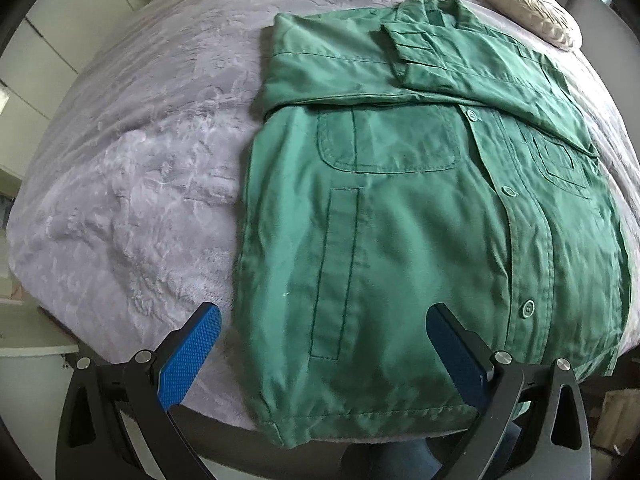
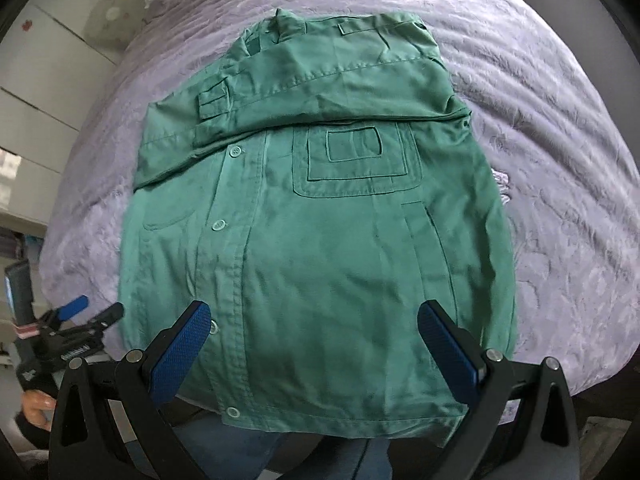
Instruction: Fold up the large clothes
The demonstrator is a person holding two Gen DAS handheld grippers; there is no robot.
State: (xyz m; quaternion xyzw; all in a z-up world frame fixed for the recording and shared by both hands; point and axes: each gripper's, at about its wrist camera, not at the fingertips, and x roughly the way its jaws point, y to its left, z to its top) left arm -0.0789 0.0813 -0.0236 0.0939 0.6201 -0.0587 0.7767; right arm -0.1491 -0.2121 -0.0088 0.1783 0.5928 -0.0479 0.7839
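Blue-padded fingers (image 1: 192,354) of the left gripper (image 1: 324,356) stand spread wide and empty above the near hem of the green jacket (image 1: 400,240), one pad over the lilac bedspread (image 1: 140,168), the other over the cloth. Likewise the right gripper (image 2: 316,354) hangs released, grasping nothing, above the hem. Beyond them the jacket lies front-up on the bed, buttoned, both sleeves folded across its chest, collar toward the cream pillow (image 1: 528,8).
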